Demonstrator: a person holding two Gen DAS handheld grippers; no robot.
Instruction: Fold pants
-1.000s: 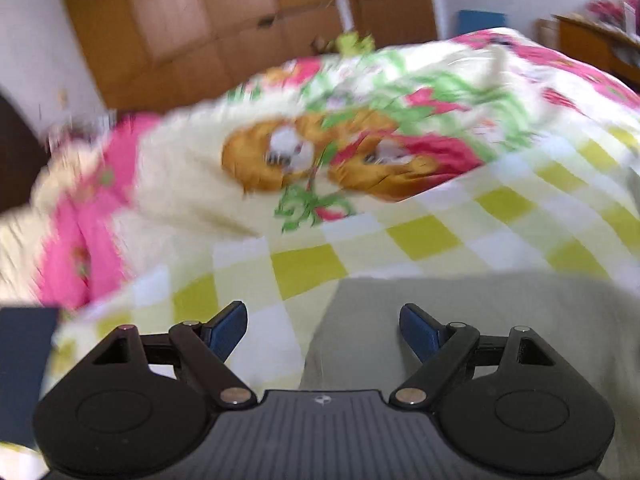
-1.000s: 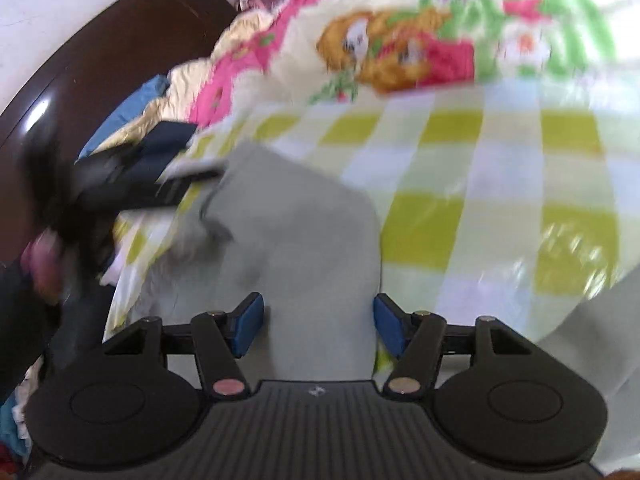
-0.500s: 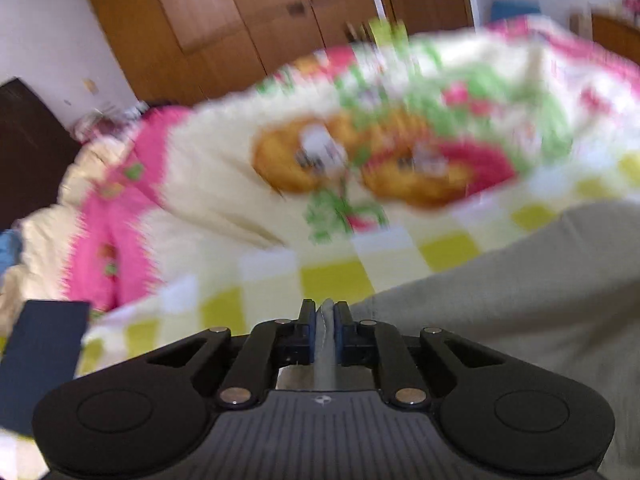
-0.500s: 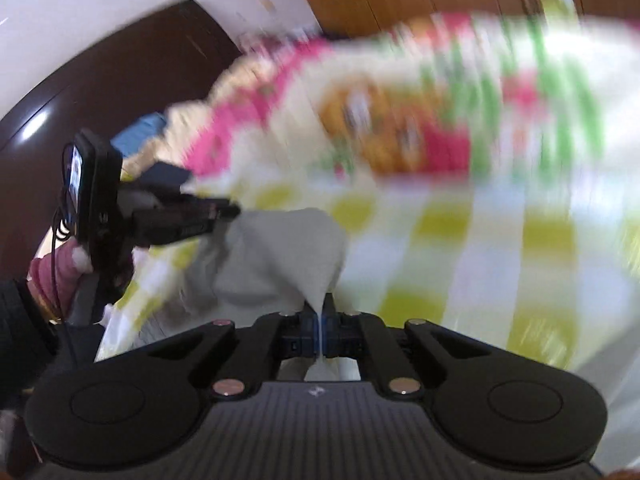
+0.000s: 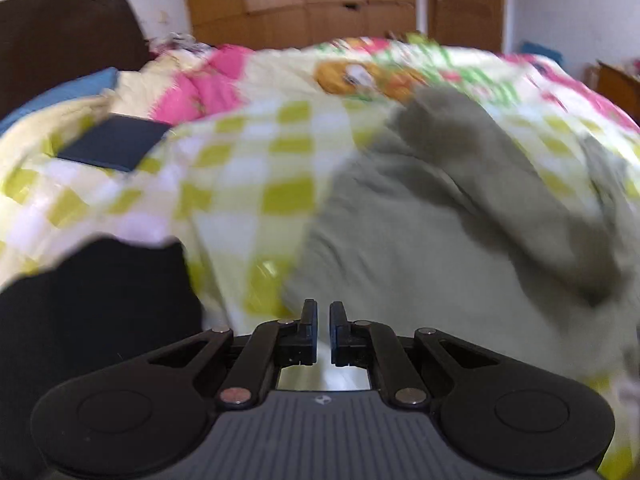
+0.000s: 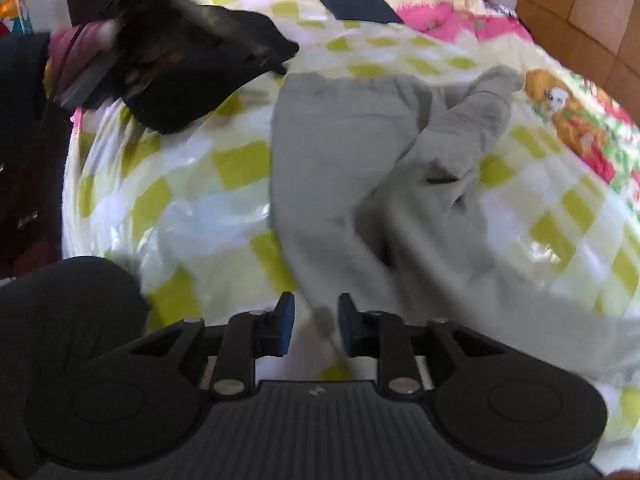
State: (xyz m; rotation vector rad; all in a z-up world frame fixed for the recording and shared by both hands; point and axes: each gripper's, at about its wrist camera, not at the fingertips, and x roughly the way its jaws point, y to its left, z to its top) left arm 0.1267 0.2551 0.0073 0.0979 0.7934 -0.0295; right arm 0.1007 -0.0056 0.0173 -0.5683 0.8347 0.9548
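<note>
The grey pants (image 6: 360, 152) lie on the checked bedspread, one leg folded back over the rest, with the leg end (image 6: 496, 80) at the far right. In the left wrist view the pants (image 5: 420, 232) fill the right half. My left gripper (image 5: 323, 320) hangs just above the near edge of the pants, its jaws a narrow gap apart with nothing between them. My right gripper (image 6: 316, 316) is partly open above the near edge of the pants; blurred grey cloth lies in the gap, not clamped. The left gripper also shows in the right wrist view (image 6: 280, 56), at the pants' far corner.
A dark blue flat object (image 5: 116, 142) lies on the bedspread (image 5: 240, 200) near the dark headboard (image 5: 68, 32). Pink and cartoon-print bedding is bunched at the back. Wooden wardrobes (image 5: 320, 0) stand behind the bed. A dark-clothed body part (image 5: 92, 300) is at the lower left.
Both grippers had shut on the pants edge and lifted it. Now the leg lies folded over, both grippers have let go and pulled back, and their jaws are parting.
</note>
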